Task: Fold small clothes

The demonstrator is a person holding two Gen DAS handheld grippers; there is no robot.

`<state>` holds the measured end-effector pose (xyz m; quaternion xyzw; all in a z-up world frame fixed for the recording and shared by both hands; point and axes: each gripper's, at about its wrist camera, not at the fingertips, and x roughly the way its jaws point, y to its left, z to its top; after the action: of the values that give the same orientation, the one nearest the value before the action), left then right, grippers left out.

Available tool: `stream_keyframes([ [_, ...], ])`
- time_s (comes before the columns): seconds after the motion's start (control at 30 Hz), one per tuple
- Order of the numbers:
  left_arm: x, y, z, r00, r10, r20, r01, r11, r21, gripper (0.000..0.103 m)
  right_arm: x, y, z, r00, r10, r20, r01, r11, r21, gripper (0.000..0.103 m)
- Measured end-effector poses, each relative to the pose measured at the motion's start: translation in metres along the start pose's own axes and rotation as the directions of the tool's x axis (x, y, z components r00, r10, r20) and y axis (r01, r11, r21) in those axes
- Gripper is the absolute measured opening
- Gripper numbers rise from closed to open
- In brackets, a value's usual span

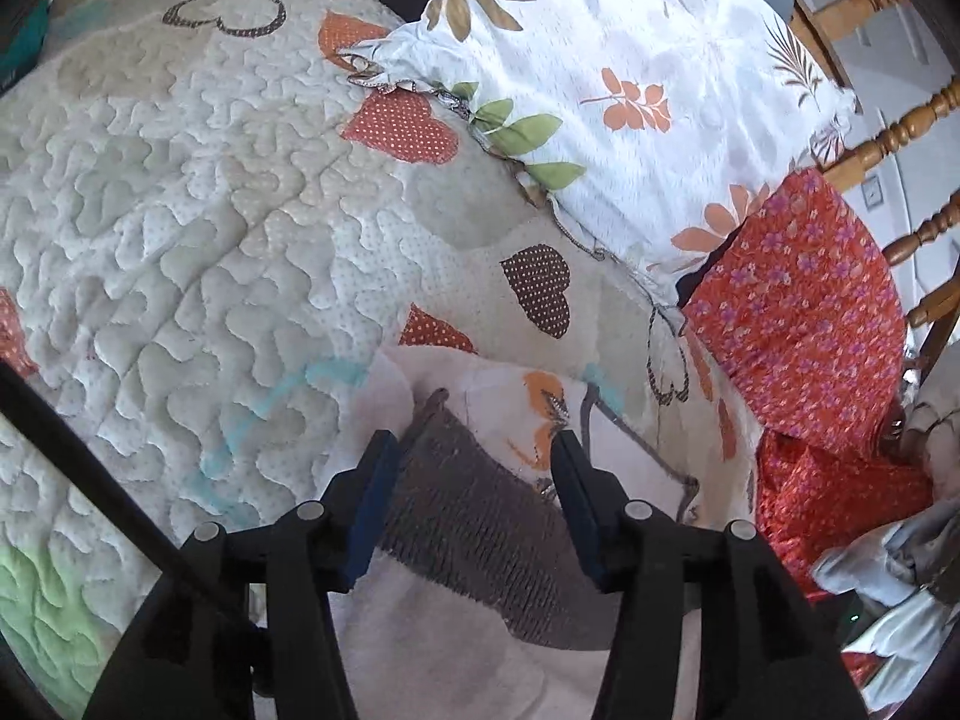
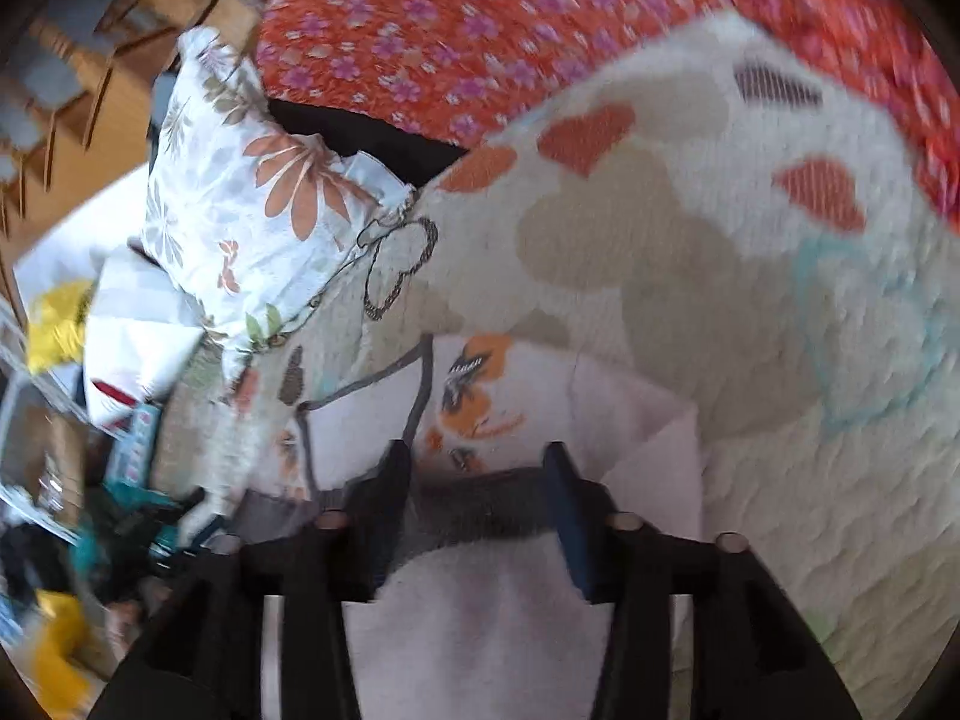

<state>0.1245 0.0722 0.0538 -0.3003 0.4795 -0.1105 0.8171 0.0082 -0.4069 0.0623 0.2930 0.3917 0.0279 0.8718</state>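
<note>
Both tongs stand apart: left gripper (image 1: 474, 450) and right gripper (image 2: 477, 459) straddle the pale garment (image 1: 456, 648); we risk pinching the quilt (image 1: 180, 210) underneath too

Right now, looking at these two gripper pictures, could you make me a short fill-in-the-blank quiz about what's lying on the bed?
1. The pale garment has a ribbed cuff coloured ____.
2. The left gripper has its jaws ____ around that cuff.
3. The quilt is decorated with patches shaped like ____.
4. Beside the white pillow lies a flowered cloth coloured ____.

Missing words: grey; open; hearts; red
</note>
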Motion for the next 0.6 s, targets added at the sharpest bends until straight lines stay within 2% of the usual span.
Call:
stream_keyframes([
  [0.13, -0.007, -0.004, -0.007, 1.0, 0.018, 0.002, -0.018, 0.999, 0.037, 0.054, -0.01, -0.003, -0.001, 0.999, -0.036, 0.022, 0.037, 0.999, -0.019, 0.052],
  [0.3, -0.02, -0.008, -0.027, 0.998, 0.058, 0.013, -0.059, 0.989, 0.136, 0.056, -0.019, -0.008, -0.013, 0.994, -0.11, -0.007, 0.11, 0.993, -0.032, 0.052],
  [0.47, -0.041, -0.009, -0.053, 0.998, 0.064, -0.01, -0.059, 0.96, 0.272, 0.056, -0.027, -0.012, -0.039, 0.985, -0.165, -0.05, 0.159, 0.982, -0.105, 0.052],
  [0.57, -0.047, -0.003, -0.064, 0.993, 0.115, 0.003, -0.109, 0.94, 0.323, 0.056, -0.017, -0.014, -0.057, 0.973, -0.213, -0.093, 0.199, 0.969, -0.145, 0.052],
  [0.6, -0.047, 0.0, -0.067, 0.99, 0.141, 0.01, -0.136, 0.932, 0.336, 0.056, -0.01, -0.017, -0.064, 0.967, -0.211, -0.145, 0.19, 0.971, -0.144, 0.036],
])
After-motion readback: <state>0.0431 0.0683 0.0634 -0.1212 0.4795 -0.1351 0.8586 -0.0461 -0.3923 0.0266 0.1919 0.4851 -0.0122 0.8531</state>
